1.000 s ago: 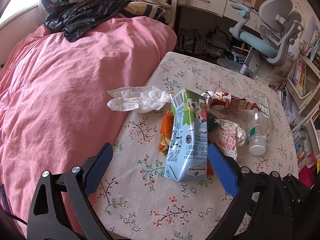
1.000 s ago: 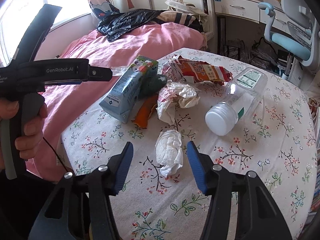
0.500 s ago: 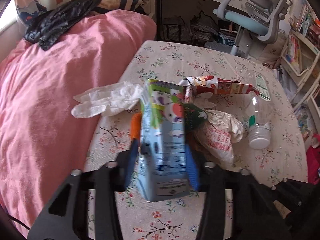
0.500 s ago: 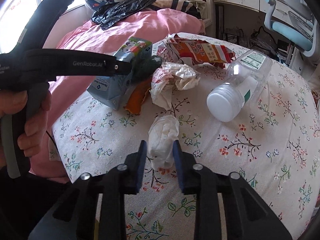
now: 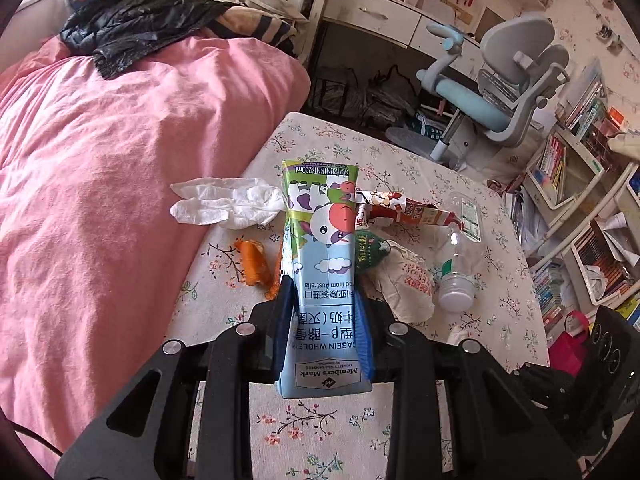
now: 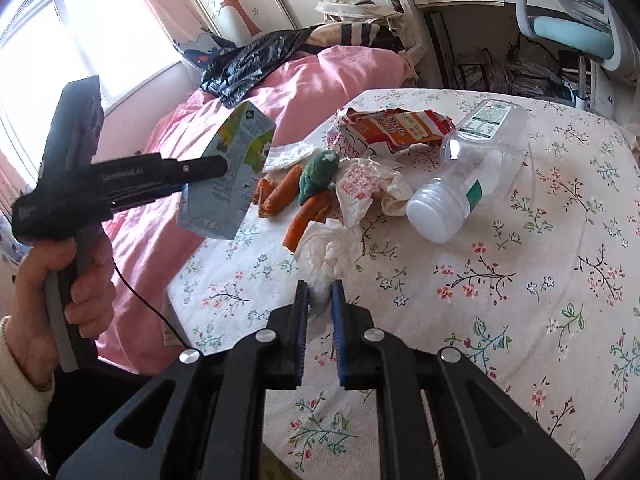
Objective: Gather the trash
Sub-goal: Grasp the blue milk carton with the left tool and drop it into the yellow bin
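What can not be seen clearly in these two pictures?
- Left wrist view: the milk carton hides the table behind it and whatever lies there.
- Left wrist view: the right gripper's fingers are cut off at the right edge.
- Right wrist view: the right gripper covers the near end of the crumpled tissue.
- Both views: no trash bin or bag opening is visible.

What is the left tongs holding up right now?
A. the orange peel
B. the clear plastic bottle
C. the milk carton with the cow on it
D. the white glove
C: the left tongs are clamped on both sides of the milk carton, and the right-wrist view shows it lifted off the table, while the bottle lies there.
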